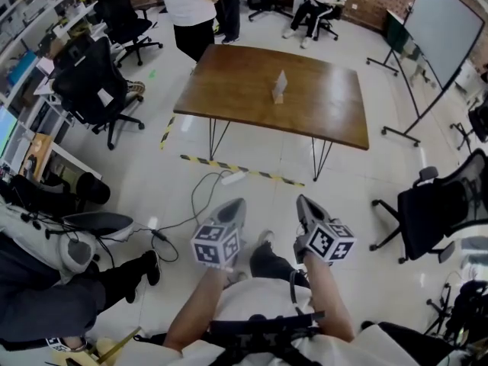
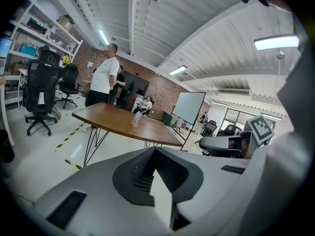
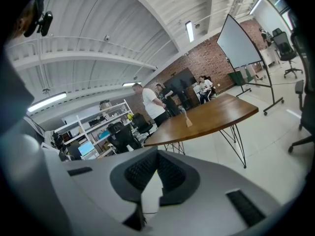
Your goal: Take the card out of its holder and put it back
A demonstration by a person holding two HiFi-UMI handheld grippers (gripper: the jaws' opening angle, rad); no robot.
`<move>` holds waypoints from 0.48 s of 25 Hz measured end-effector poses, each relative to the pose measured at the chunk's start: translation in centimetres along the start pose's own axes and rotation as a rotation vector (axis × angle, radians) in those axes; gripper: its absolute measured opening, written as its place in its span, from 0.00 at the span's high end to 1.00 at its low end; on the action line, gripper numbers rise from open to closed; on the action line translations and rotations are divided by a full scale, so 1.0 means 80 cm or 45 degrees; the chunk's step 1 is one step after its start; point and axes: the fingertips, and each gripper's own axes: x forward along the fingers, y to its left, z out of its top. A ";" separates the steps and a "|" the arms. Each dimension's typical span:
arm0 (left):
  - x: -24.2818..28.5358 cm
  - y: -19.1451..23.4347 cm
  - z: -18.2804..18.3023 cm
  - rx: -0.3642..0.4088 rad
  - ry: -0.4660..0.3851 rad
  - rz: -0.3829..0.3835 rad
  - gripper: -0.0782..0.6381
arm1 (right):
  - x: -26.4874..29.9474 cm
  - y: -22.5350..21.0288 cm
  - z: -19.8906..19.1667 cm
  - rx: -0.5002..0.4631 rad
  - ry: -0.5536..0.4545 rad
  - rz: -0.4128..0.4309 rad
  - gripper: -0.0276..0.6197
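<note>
A pale card stands upright in a small holder (image 1: 280, 87) near the middle of the brown wooden table (image 1: 236, 90), far ahead of me across the floor. The same card and holder (image 2: 136, 118) show small in the left gripper view, and the card and holder (image 3: 187, 120) show again on the table (image 3: 221, 113) in the right gripper view. My left gripper (image 1: 235, 204) and right gripper (image 1: 304, 201) are held close to my body, side by side, well short of the table. Both are shut with nothing between the jaws.
Black office chairs (image 1: 95, 90) stand at the left and one chair (image 1: 431, 208) at the right. A whiteboard (image 1: 446, 29) on a stand is at the back right. People (image 1: 191, 10) stand behind the table. A cable (image 1: 194, 204) and striped tape (image 1: 244, 170) lie on the floor.
</note>
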 end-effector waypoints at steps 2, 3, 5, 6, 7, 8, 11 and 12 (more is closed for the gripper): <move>0.018 0.006 0.017 0.006 -0.013 0.008 0.90 | 0.020 -0.006 0.019 -0.009 -0.010 0.013 0.95; 0.028 0.009 0.026 0.009 -0.020 0.011 0.90 | 0.030 -0.009 0.030 -0.014 -0.015 0.019 0.95; 0.047 0.012 0.044 0.014 -0.033 0.018 0.90 | 0.048 -0.015 0.050 -0.023 -0.021 0.032 0.95; 0.057 0.013 0.052 0.017 -0.039 0.021 0.90 | 0.057 -0.019 0.059 -0.025 -0.023 0.039 0.95; 0.066 0.014 0.060 0.020 -0.043 0.024 0.90 | 0.065 -0.022 0.068 -0.026 -0.024 0.045 0.95; 0.075 0.015 0.066 0.023 -0.046 0.026 0.90 | 0.073 -0.026 0.075 -0.026 -0.025 0.051 0.95; 0.101 0.016 0.082 0.033 -0.047 0.035 0.90 | 0.092 -0.041 0.093 -0.021 -0.023 0.059 0.95; 0.109 0.016 0.087 0.038 -0.047 0.037 0.90 | 0.098 -0.047 0.099 -0.017 -0.024 0.061 0.95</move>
